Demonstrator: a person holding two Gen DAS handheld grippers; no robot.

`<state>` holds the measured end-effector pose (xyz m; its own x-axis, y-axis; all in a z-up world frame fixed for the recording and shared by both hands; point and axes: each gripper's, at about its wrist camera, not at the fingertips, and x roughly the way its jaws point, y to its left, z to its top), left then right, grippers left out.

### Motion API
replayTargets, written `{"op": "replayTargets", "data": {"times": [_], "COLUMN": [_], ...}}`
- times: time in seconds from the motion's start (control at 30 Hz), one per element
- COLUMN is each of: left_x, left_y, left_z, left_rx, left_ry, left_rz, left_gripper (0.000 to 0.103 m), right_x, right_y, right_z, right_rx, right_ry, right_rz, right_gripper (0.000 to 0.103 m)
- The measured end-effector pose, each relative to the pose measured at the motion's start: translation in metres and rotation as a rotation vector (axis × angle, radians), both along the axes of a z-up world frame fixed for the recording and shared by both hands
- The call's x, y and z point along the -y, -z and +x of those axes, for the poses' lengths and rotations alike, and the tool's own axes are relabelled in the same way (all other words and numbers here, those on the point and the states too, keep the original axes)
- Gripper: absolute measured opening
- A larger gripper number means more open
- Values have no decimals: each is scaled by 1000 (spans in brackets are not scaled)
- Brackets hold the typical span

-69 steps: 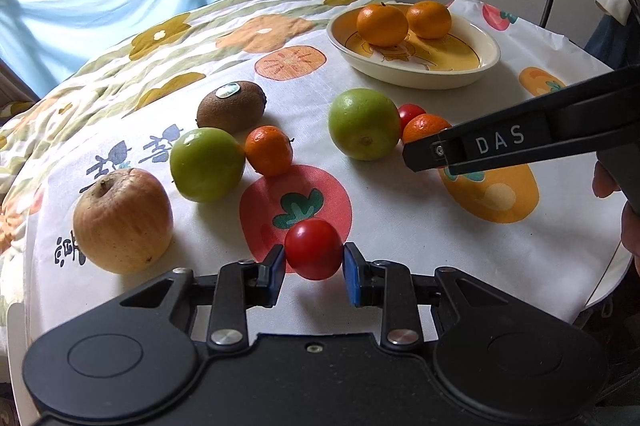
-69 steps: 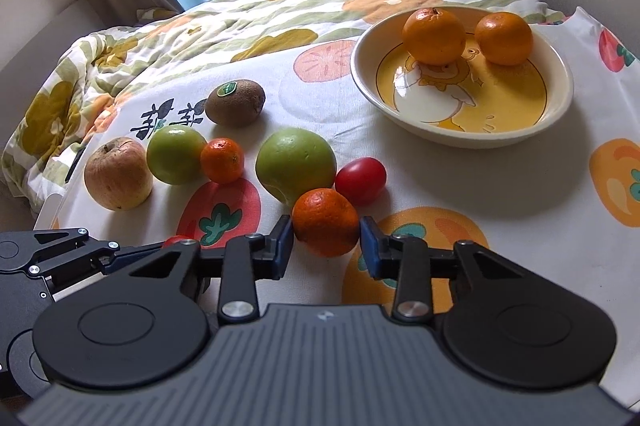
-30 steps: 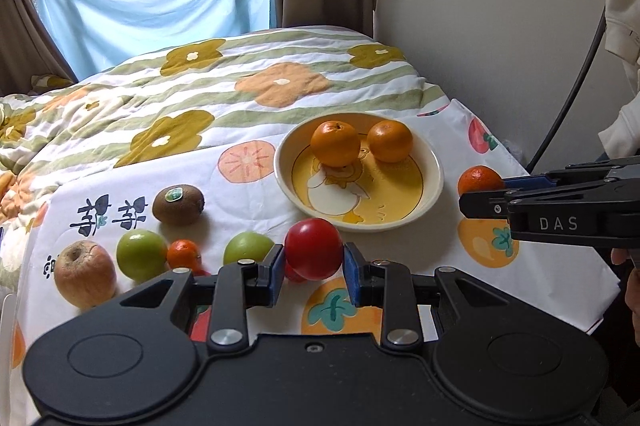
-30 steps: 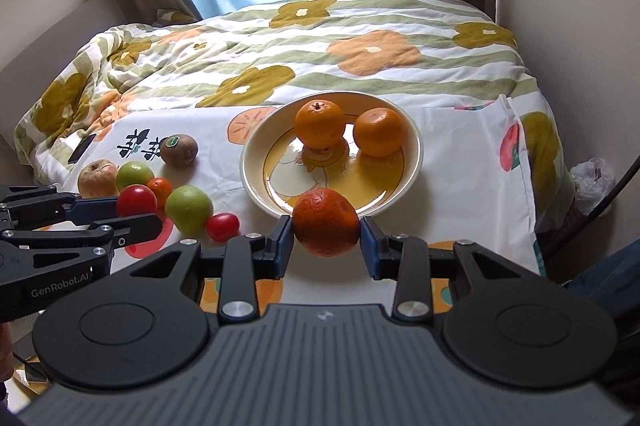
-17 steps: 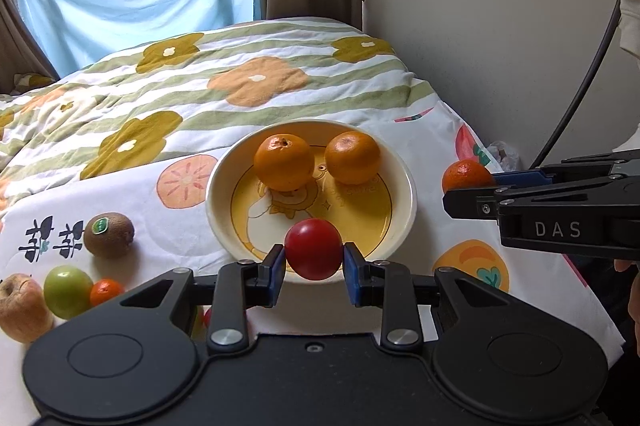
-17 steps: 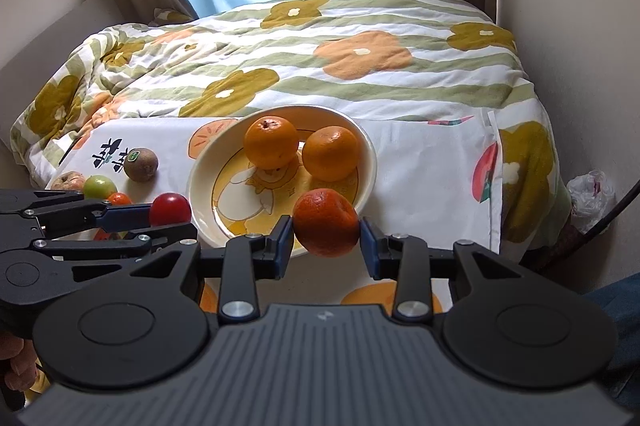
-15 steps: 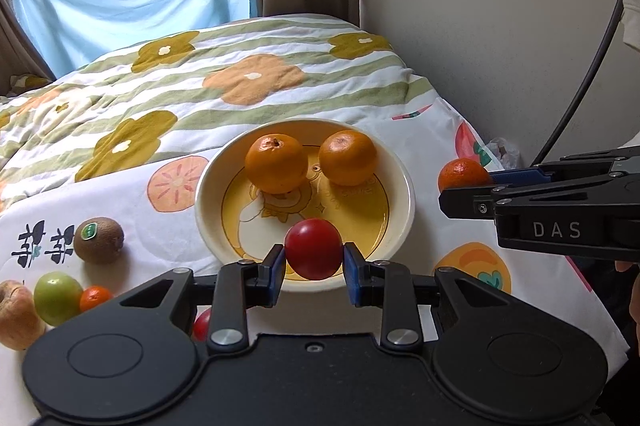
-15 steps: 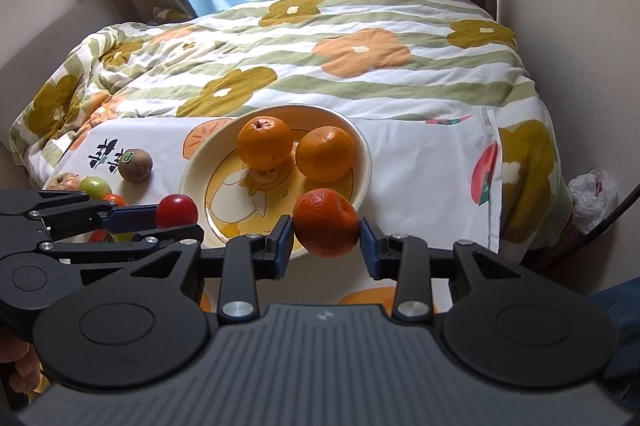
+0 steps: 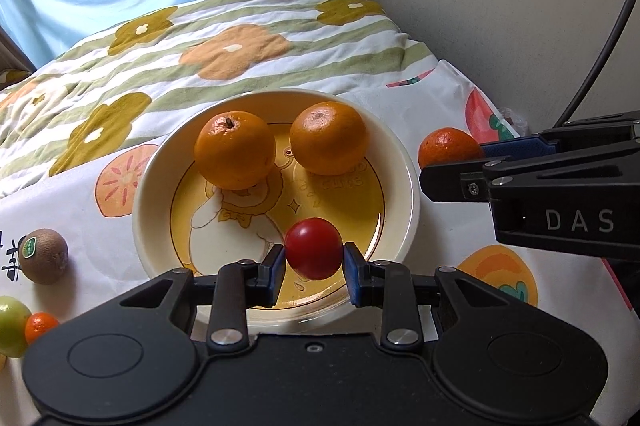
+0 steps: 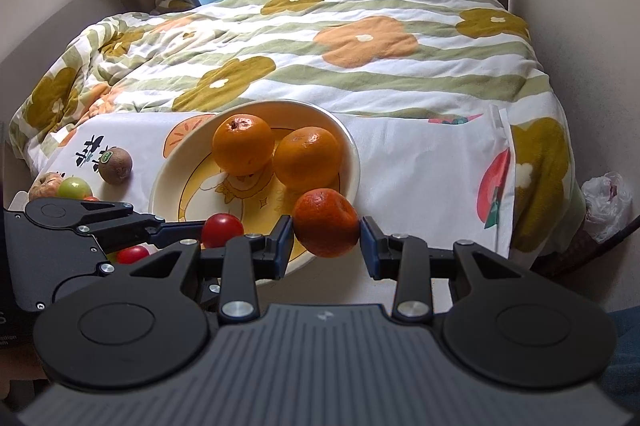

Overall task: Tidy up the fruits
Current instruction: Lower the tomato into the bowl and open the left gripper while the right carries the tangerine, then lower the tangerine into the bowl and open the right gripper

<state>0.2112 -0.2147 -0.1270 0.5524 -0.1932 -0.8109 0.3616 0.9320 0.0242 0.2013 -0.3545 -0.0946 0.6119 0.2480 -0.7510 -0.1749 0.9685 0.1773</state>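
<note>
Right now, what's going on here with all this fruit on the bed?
A person is sorting fruit with two handheld grippers. The left gripper is shut on a red tomato, held over the yellow bowl, which already holds two oranges. The right gripper is shut on a mandarin beside the bowl's rim. A kiwi and a green apple wait on the cloth.

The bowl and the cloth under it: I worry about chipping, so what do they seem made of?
The bowl looks like glazed ceramic, perhaps melamine: a glossy cream rim, sharp highlights and a printed yellow cartoon inside. The cloth looks like thin matte woven fabric with printed fruit; it creases and drapes softly over the quilt.
</note>
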Motion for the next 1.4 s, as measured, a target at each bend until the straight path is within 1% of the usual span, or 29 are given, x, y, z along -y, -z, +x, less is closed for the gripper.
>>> {"op": "replayTargets", "data": {"times": [0.2,0.27,0.3,0.33,0.37,0.4,0.43,0.77,0.87,0.9,1.1,1.27,1.33,1.37,1.4], "left_x": [5,5,6,5,5,4,2,-24,-32,-35,-48,-57,-60,-60,-61], "left_y": [9,9,8,6,3,0,-1,-16,-19,-20,-23,-22,-22,-22,-23], "left_z": [5,4,4,3,0,-2,-3,-23,-29,-31,-39,-44,-46,-48,-49], "left_rx": [-17,-13,-7,1,22,37,44,43,45,48,41,39,42,45,48], "left_ry": [3,0,-2,-2,-9,-15,-16,-97,-116,-121,-164,-194,-197,-199,-200], "left_rz": [15,18,20,18,21,27,29,13,-1,-6,-30,-16,-15,-12,-9], "left_gripper": [35,37,49,57,70,79,81,84,91,92,93,95,95,95,95], "right_x": [-1,-2,-3,-3,-3,-3,-3,-18,-26,-29,-41,-45,-47,-47,-47], "right_y": [5,6,6,6,6,5,5,7,12,14,27,35,36,36,35], "right_z": [8,10,10,11,12,12,12,18,21,22,29,33,32,30,29], "right_rx": [-7,-6,-5,-3,-2,-1,1,3,6,6,8,-5,1,5,10], "right_ry": [-14,-20,-23,-26,-28,-29,-31,-78,-103,-111,-145,-149,-144,-146,-147], "right_rz": [5,4,3,2,3,2,1,-1,-21,-29,-65,-73,-75,-71,-64], "right_gripper": [51,51,51,51,51,51,51,51,51,51,51,52,60,74,85]}}
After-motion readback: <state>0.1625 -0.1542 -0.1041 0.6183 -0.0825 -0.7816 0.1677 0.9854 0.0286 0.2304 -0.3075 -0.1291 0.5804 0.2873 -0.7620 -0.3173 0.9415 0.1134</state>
